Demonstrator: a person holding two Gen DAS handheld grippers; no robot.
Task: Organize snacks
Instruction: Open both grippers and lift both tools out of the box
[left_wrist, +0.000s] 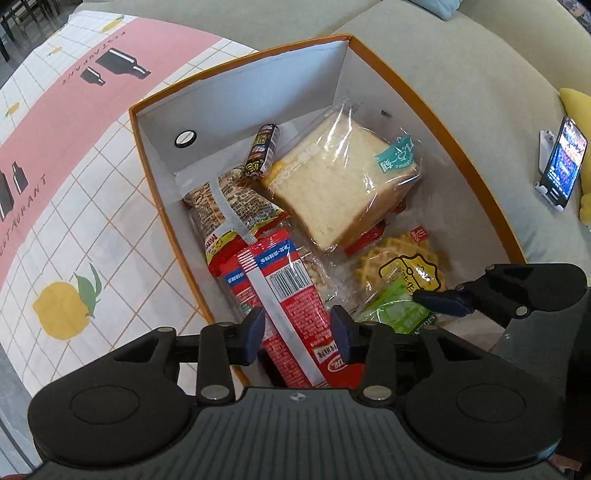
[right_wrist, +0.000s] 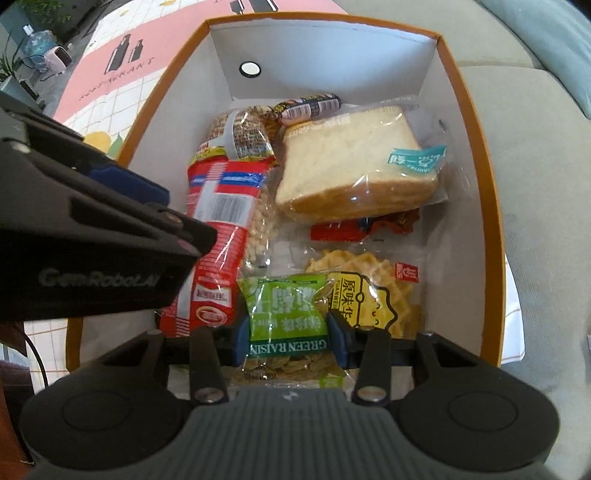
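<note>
An orange box (left_wrist: 436, 110) (right_wrist: 476, 147) with white inner walls holds several snacks. My left gripper (left_wrist: 298, 330) points down into it, with a red peanut packet (left_wrist: 291, 306) (right_wrist: 218, 221) between its blue pads; the pads do not visibly squeeze it. My right gripper (right_wrist: 290, 341) straddles a green raisin packet (right_wrist: 286, 314) (left_wrist: 399, 306) lying on the box floor, its pads at the packet's edges without pinching. Wrapped bread (left_wrist: 340, 177) (right_wrist: 354, 170), a sausage (left_wrist: 262, 151) (right_wrist: 310, 105), a waffle packet (left_wrist: 402, 258) (right_wrist: 369, 288) and a brown-printed packet (left_wrist: 229, 199) also lie inside.
The box stands between a pink and white lemon-print cloth (left_wrist: 74, 184) and a grey-green cushion (left_wrist: 480, 74). A phone on a stand (left_wrist: 561, 162) and a yellow cushion (left_wrist: 576, 103) are at the right. A small red packet (right_wrist: 354, 229) lies under the bread.
</note>
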